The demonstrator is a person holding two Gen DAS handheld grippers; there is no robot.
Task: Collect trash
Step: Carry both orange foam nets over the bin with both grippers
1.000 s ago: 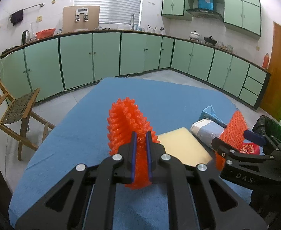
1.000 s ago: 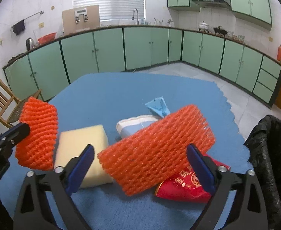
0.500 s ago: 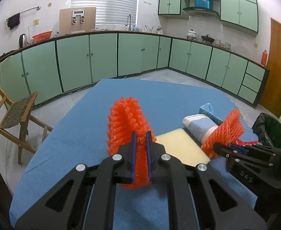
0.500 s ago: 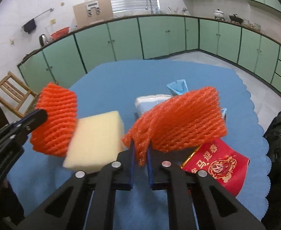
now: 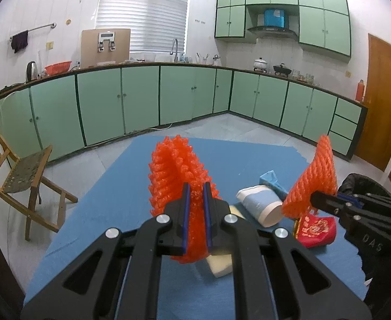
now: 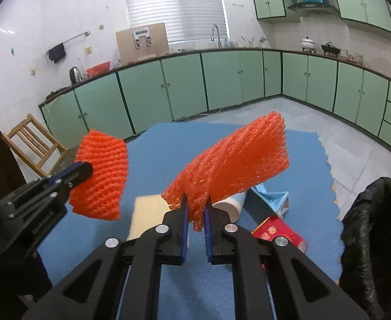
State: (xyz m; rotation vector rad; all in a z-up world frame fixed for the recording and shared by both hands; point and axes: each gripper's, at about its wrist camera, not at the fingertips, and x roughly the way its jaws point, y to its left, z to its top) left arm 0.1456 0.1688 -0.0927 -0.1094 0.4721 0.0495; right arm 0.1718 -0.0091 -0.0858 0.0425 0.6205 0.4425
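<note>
My left gripper [image 5: 195, 200] is shut on an orange foam net [image 5: 178, 176] and holds it above the blue table mat [image 5: 110, 208]. My right gripper [image 6: 196, 213] is shut on a second orange foam net [image 6: 238, 157], also lifted clear of the mat. Each gripper shows in the other's view: the right one with its net [image 5: 312, 184], the left one with its net [image 6: 102, 178]. On the mat lie a yellow sponge [image 6: 146, 216], a white and blue paper cup [image 5: 259, 205], a blue carton [image 6: 274, 197] and a red packet [image 6: 278, 232].
A black trash bag [image 6: 374, 240] stands open at the table's right edge. A wooden chair [image 5: 14, 173] stands on the floor to the left. Green cabinets [image 5: 142, 98] line the far walls.
My right gripper closed on the second orange net and lifted it off the mat. Both grippers rose with their nets.
</note>
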